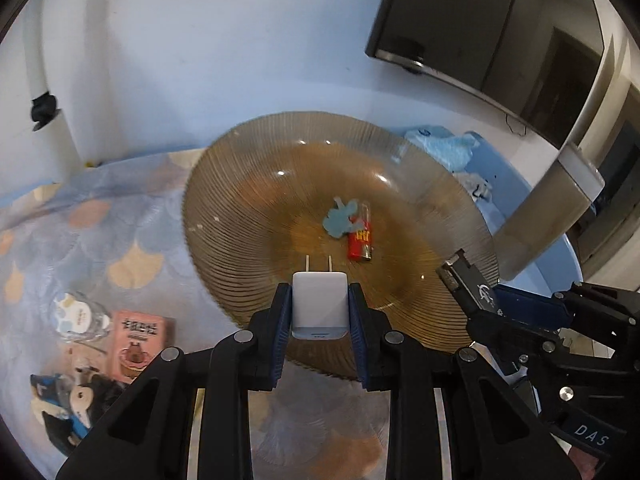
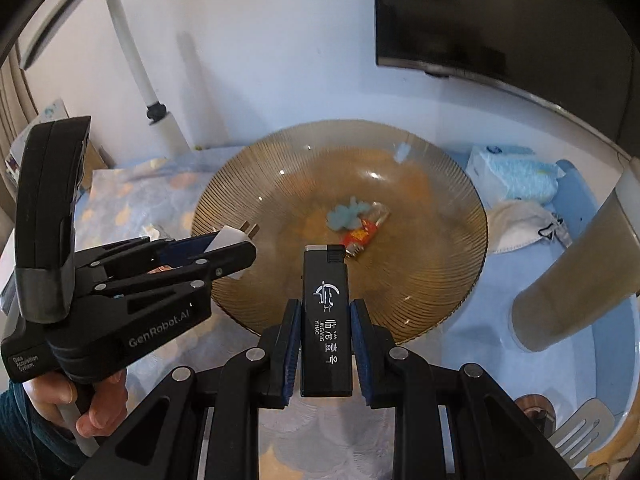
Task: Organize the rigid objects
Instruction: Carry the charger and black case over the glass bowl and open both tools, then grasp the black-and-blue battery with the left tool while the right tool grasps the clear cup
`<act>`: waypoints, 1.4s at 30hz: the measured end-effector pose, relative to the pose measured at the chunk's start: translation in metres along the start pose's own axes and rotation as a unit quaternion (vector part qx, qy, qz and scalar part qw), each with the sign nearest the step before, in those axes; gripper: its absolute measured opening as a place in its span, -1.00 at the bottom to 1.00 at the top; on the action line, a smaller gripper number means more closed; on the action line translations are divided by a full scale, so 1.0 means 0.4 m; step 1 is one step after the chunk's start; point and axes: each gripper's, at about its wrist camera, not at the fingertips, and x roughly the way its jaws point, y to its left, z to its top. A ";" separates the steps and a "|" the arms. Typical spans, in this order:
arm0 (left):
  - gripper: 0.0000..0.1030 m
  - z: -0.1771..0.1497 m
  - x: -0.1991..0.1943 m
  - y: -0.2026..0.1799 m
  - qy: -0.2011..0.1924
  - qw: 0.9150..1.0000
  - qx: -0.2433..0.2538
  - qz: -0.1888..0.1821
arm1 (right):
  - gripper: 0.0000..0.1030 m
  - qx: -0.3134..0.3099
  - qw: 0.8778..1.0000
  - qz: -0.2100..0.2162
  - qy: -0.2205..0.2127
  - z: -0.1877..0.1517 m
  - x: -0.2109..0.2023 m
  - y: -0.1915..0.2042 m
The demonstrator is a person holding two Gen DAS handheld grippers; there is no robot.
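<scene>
Two loads: both grippers carry a rigid item, held over the near rim of one dish.
Amber glass plate (image 2: 440, 280): ribbed, wide, on the patterned cloth; it lies straight ahead of both grippers and is, by my judgement, the place where things are collected.
Left gripper (image 1: 319, 308): clamped on a white wall charger (image 1: 319, 304), pads on its two flat sides.
Charger axis: prongs point far, toward the plate's centre; body sits above the near rim, left of the middle.
Right gripper (image 2: 326, 340): closed on a black lighter (image 2: 326, 320), gripped low on its body.
Lighter axis: long axis runs near to far, cap end forward, just over the near rim.
Already in the plate: a red lighter (image 1: 360, 240) and a small pale-blue figure (image 1: 340, 218), touching, slightly far of centre; what the figure is stays unclear.
Nearer hand: roughly equal, though the black lighter's tip seems a little closer to the red one.
Deciding relation: the drop spot lies forward and down from each load, short of the two resting pieces.
</scene>
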 end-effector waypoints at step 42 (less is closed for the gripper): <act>0.39 -0.272 -0.255 0.563 0.010 0.992 0.030 0.118 | 0.11 0.008 0.995 0.090 0.037 -0.193 0.066 0.306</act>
